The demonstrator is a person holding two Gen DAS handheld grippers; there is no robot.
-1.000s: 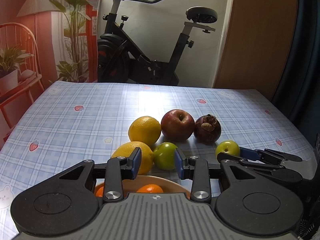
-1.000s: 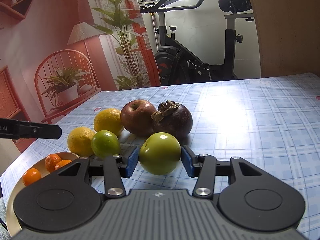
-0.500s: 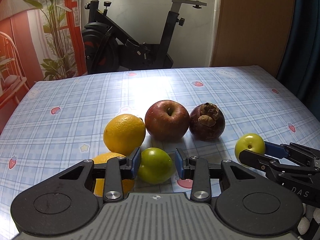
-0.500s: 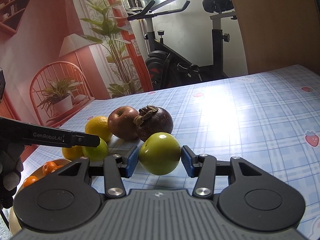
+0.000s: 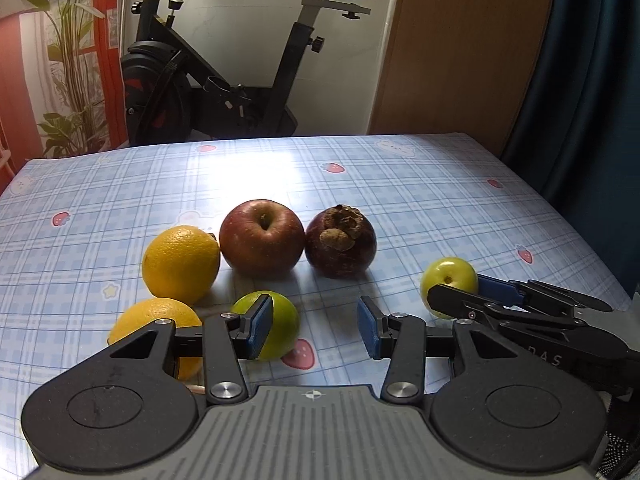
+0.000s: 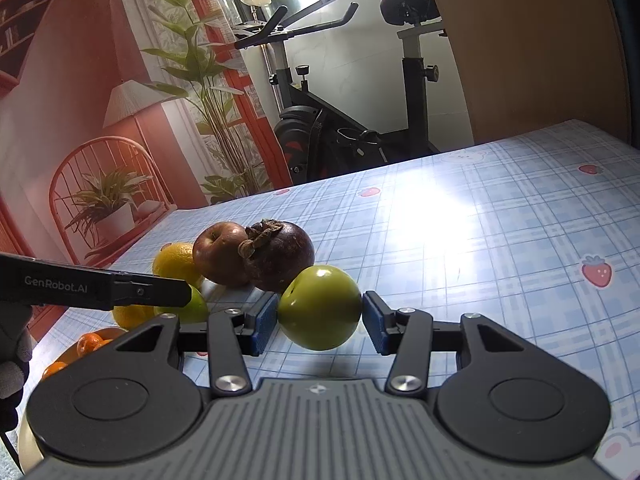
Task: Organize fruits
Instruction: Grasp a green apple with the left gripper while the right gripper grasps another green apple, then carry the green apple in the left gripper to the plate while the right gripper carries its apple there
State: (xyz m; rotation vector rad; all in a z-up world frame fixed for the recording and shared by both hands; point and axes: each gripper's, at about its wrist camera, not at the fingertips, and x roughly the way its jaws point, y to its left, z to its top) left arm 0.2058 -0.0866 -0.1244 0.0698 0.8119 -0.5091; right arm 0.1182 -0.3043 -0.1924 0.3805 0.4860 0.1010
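Observation:
My left gripper hovers low over the checked tablecloth, its jaws opening. A green lime lies by its left pad and is not pressed. Behind it sit two yellow oranges, a red apple and a dark mangosteen. My right gripper is shut on a green apple, held just above the cloth. The left wrist view shows that green apple at the right, in the right gripper.
A bowl with small mandarins stands at the near left edge, next to a gloved hand. An exercise bike and a wooden panel stand beyond the table's far edge.
My left gripper has moved forward and down past the bowl to the lime, and its jaws have spread. The right gripper drifted sideways, still gripping the green apple.

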